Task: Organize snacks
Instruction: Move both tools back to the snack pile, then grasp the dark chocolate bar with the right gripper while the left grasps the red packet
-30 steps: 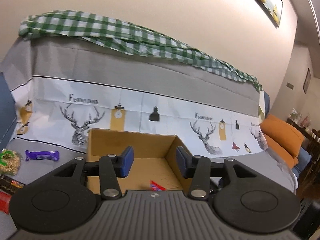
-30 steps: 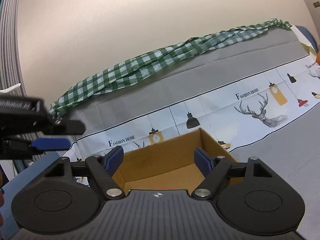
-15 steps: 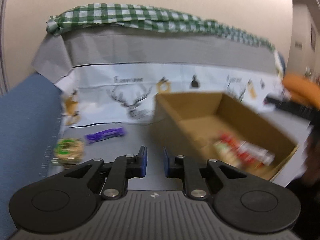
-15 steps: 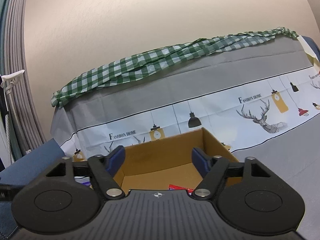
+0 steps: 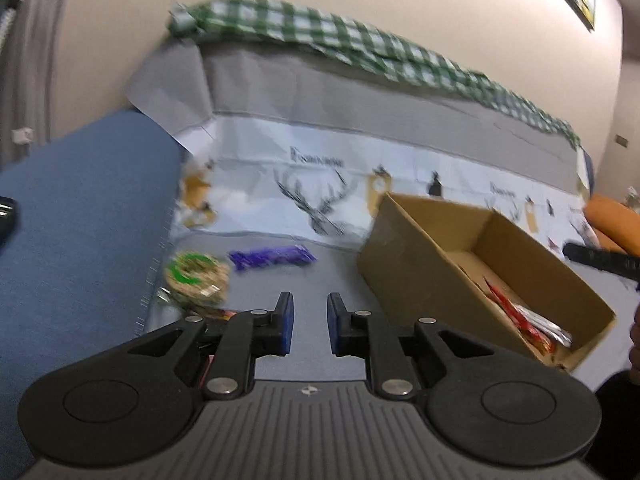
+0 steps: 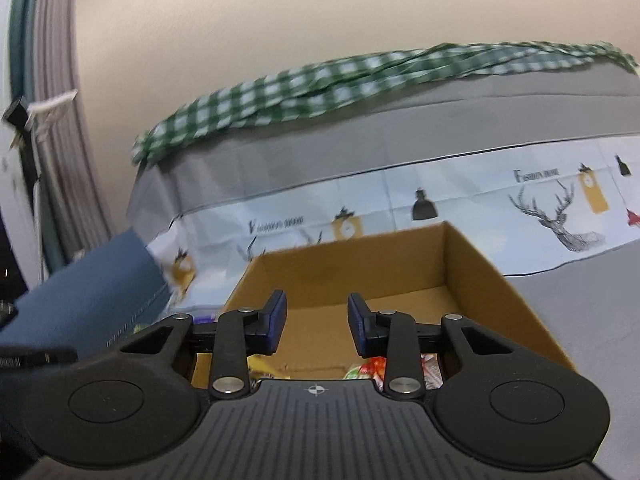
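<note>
Seen from two wrist cameras over a sofa draped in a grey and white deer-print cover [image 5: 360, 184], with a green checked cloth [image 5: 360, 44] along the backrest. Left gripper [image 5: 310, 322] hovering low over the seat, jaws narrow and just nudged a little wider, nothing between the blue pads. Ahead and to its left, loose snacks lying on the cover: a round green-labelled snack pack [image 5: 196, 276], a purple bar [image 5: 272, 258] just beyond it, and a dark wrapper [image 5: 218, 314] partly hidden behind the left finger. To the right, an open cardboard box [image 5: 404, 276], already holding red and silver packets [image 5: 524, 318] in its near corner. Right gripper [image 6: 316, 326] poised above the same cardboard box [image 6: 512, 300], jaws partway apart and just closing, empty, with colourful packets [image 6: 372, 366] showing below. Likely step in hand: fetching the next loose snack with the left gripper. Best done by first spreading the jaws wider, since the present gap looks too tight for the round pack; then steering left toward one snack only, coming down flat against the cover and pinching across the wrapper's short side rather than its length. Worth watching: soft fabric bunching between the pads, and a slippery wrapper sliding away if pressed at one end. Right gripper better kept clear of the box opening for the drop.
</note>
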Tool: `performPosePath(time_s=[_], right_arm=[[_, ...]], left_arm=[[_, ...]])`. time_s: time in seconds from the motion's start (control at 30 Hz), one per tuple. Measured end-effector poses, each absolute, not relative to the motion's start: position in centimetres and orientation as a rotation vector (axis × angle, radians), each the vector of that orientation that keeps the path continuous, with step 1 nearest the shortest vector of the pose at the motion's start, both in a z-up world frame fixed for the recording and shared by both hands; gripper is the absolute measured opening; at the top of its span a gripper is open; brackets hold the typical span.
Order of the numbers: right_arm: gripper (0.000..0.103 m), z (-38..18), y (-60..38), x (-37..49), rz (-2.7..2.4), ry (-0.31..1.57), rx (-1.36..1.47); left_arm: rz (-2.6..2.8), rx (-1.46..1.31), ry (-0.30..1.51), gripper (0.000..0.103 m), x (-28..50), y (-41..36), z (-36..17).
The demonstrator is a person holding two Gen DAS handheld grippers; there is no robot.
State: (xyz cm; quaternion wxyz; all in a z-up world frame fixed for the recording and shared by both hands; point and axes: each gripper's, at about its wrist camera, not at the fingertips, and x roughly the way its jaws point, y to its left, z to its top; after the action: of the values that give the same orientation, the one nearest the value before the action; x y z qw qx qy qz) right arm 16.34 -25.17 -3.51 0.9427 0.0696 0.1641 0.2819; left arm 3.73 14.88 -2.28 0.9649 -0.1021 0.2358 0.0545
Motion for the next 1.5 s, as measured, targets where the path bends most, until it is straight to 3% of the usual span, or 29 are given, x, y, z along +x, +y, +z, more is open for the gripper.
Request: performPosePath(time_s=[0.1,0.37,0.57,0.63,0.7,0.77,0.9,1.07,1.23,1.37,1.5], right_arm=[[0.035,-3.3,-23.8,16.2,0.598,0.355,0.073],[0.034,-1.8,-15.8,15.3,0.777,0.409,-0.002],[0.035,-2.0,-5.2,15.6,0.936,0.493,-0.066],[0.04,-3.2,-1.4,16.2,0.963,0.537,-0.123],[0.057,-4.6,1.9,17.0,0.968,0.57,-0.181],[0.065,-6.1,4.5,17.9,0.972,0.603,-0.228],[0.076,-8.8,8.6,19.3,0.967,0.662,-0.294],[0.081,-11.3,11.5,20.2,0.984,0.714,-0.389],[0.077,-12.7,12.0,20.4,1.028,0.765,-0.426],[0.048,-12.4,11.1,19.7,1.075,0.78,-0.399],[0.041,-11.9,9.8,17.7,1.102,0.749,-0.434]], left_arm=[[0.147,-0.209,0.415,0.029,2.7,15.1,-1.8],[0.218,-0.415,0.357,0.031,1.9,18.5,-2.2],[0.262,-0.46,0.309,0.041,1.0,19.6,-2.1],[0.27,-0.457,0.307,0.041,0.8,19.7,-2.0],[0.273,-0.444,0.304,0.042,0.7,19.6,-2.0],[0.278,-0.441,0.3,0.045,0.6,19.6,-2.0],[0.293,-0.463,0.299,0.046,0.3,20.3,-2.3],[0.301,-0.498,0.29,0.046,0.0,21.0,-2.6],[0.296,-0.496,0.295,0.046,0.1,20.9,-2.7],[0.297,-0.495,0.302,0.046,0.3,21.0,-2.8],[0.304,-0.489,0.311,0.046,0.5,20.8,-2.8]])
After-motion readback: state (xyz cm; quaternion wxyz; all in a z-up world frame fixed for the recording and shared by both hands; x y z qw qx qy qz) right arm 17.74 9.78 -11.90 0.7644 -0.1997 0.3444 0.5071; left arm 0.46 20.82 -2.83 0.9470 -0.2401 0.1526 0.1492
